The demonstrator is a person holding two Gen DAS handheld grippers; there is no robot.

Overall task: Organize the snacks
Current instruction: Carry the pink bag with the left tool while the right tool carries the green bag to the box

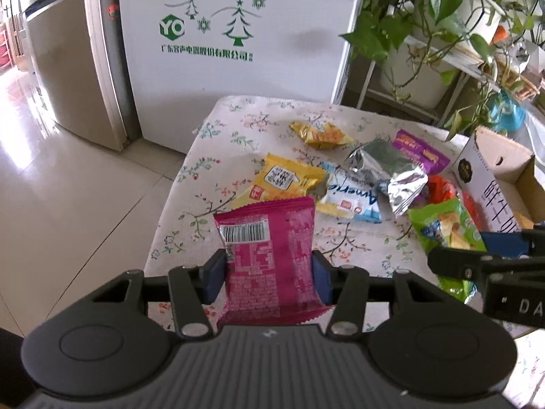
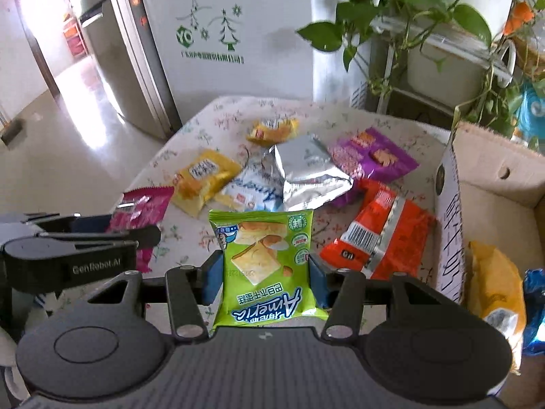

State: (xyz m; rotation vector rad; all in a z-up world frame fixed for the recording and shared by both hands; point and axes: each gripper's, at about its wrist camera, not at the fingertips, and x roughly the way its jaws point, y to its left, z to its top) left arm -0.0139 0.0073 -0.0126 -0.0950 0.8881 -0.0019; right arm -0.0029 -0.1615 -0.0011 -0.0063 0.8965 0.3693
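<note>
My left gripper [image 1: 269, 274] is shut on a pink snack packet [image 1: 269, 252], held above the near left of the table; it also shows in the right wrist view [image 2: 136, 214]. My right gripper [image 2: 265, 277] is shut on a green snack packet [image 2: 265, 266], also seen in the left wrist view [image 1: 446, 228]. Loose packets lie on the floral tablecloth [image 1: 238, 129]: yellow [image 1: 286, 180], small yellow [image 1: 320, 133], blue-white [image 1: 351, 197], silver [image 1: 391, 170], purple [image 1: 419, 151], orange [image 2: 378, 235]. A cardboard box [image 2: 494, 177] stands at the right with a yellow packet [image 2: 497, 289] and a blue one [image 2: 534, 313] inside.
A white fridge [image 1: 235, 34] with green tree print stands behind the table. A silver fridge [image 1: 64, 68] is at the left. Potted plants on a rack [image 1: 442, 17] hang over the table's back right. Tiled floor [image 1: 68, 187] lies to the left of the table.
</note>
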